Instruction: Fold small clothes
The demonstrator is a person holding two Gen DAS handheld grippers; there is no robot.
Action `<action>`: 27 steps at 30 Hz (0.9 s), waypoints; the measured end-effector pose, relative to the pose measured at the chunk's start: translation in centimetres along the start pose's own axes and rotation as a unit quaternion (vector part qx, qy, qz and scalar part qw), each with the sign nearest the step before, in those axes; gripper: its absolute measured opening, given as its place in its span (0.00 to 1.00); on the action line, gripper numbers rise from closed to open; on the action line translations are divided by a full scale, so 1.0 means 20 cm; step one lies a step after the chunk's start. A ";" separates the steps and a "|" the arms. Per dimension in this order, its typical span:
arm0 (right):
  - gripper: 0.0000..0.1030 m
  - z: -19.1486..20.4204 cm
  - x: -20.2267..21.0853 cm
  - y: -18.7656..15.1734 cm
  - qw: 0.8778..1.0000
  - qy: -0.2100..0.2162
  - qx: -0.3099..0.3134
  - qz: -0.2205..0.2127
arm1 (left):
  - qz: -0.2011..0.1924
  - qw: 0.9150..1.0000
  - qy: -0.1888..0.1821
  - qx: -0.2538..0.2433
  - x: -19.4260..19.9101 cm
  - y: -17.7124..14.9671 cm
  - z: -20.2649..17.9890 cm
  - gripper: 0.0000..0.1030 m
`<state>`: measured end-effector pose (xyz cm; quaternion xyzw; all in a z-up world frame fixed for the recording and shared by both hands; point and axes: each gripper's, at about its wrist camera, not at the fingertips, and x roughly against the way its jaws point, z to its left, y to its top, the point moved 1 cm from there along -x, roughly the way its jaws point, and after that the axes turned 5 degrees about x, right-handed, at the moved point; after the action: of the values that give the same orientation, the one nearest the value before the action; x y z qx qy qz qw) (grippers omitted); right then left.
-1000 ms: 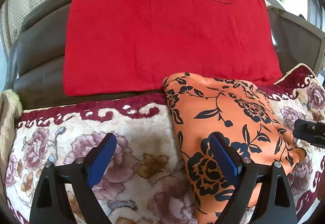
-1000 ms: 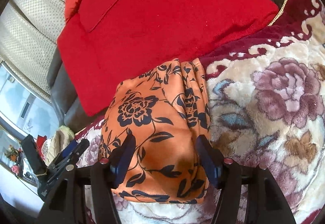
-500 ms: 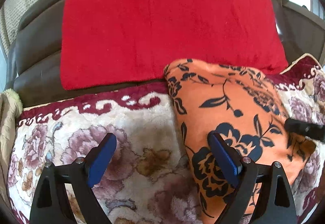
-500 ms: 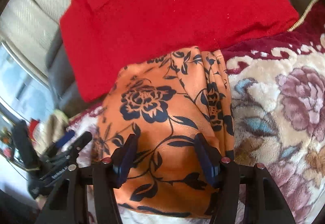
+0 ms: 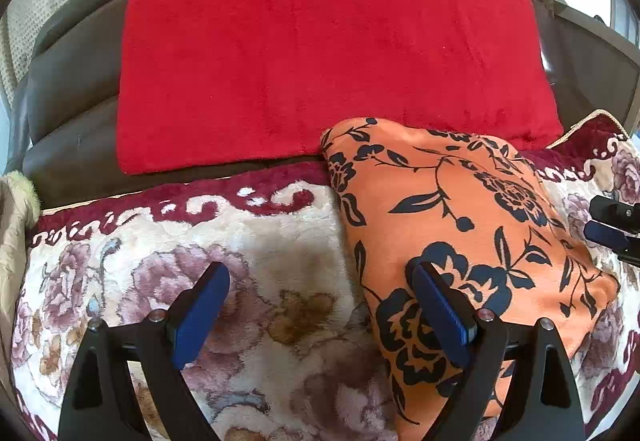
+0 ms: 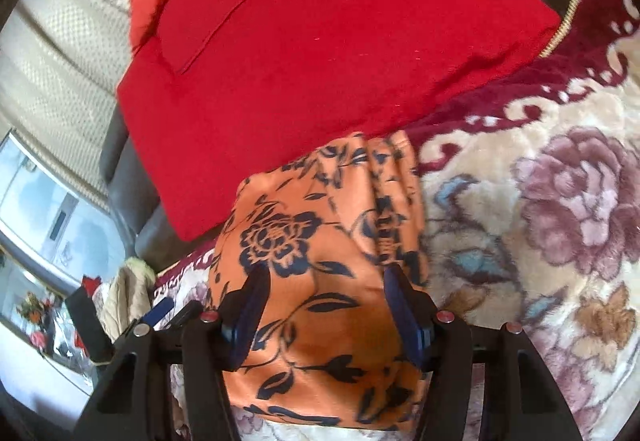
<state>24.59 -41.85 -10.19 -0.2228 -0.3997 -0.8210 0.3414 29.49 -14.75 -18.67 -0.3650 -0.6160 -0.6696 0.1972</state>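
The floral plush blanket (image 5: 260,253) covers the seat of a dark sofa (image 5: 68,109) and serves as the working surface. Against the sofa back lies a red garment (image 5: 320,61), flat and squared with a pocket seam showing; it looks already folded and set aside, though that is a judgement from its tidy outline. In front of it, touching its lower edge, sits the orange floral garment (image 5: 460,221), folded into a compact, slightly puffy bundle with layered edges visible at its far side in the right wrist view. So the folding of this piece seems nearly or fully done; what may remain is a final press or moving it onto a stack.

The left tool (image 5: 320,305) stands wide open, one finger over the blanket and the other over the orange bundle's near edge, gripping nothing. The right tool (image 6: 324,305) hovers over the bundle, jaws parted on either side of a cloth hump; the frame is blurred and I cannot tell whether the pads press it.
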 end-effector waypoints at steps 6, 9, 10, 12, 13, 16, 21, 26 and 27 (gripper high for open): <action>0.62 -0.07 0.04 0.00 1.000 -0.002 -0.014 -0.001 | 0.008 1.000 -0.017 0.004 0.00 0.00 -0.01 0.90; 0.62 -0.07 0.04 0.00 1.000 -0.007 -0.009 -0.004 | 0.009 1.000 -0.014 0.004 -0.01 0.00 -0.01 0.90; 0.62 -0.07 0.04 0.00 1.000 -0.012 -0.006 -0.004 | 0.011 1.000 -0.013 0.005 -0.01 0.00 -0.01 0.90; 0.62 -0.07 0.03 -0.01 1.000 -0.027 0.000 -0.002 | 0.015 1.000 -0.009 0.008 -0.02 0.00 -0.01 0.90; 0.62 -0.06 0.03 -0.01 0.999 -0.034 0.005 -0.001 | 0.018 1.000 -0.005 0.010 -0.03 0.00 0.00 0.90; 0.62 -0.04 0.01 -0.02 0.998 -0.060 0.029 0.004 | 0.023 1.000 -0.008 0.019 -0.03 0.00 0.02 0.90; 0.63 -0.04 -0.02 -0.02 0.997 -0.065 0.037 0.013 | 0.030 0.999 -0.028 0.023 -0.03 0.00 0.03 0.90; 0.65 -0.06 -0.03 -0.02 0.997 -0.065 0.031 0.013 | 0.023 0.999 -0.023 -0.010 -0.01 -0.01 -0.03 0.90; 0.65 -0.07 -0.03 -0.02 0.997 -0.066 0.030 0.011 | 0.022 0.999 -0.023 -0.011 -0.01 -0.01 -0.03 0.90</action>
<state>24.61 -42.57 -11.50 -0.2703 -0.4434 -0.7883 0.3300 29.32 -15.32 -18.92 -0.3960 -0.6044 -0.6635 0.1939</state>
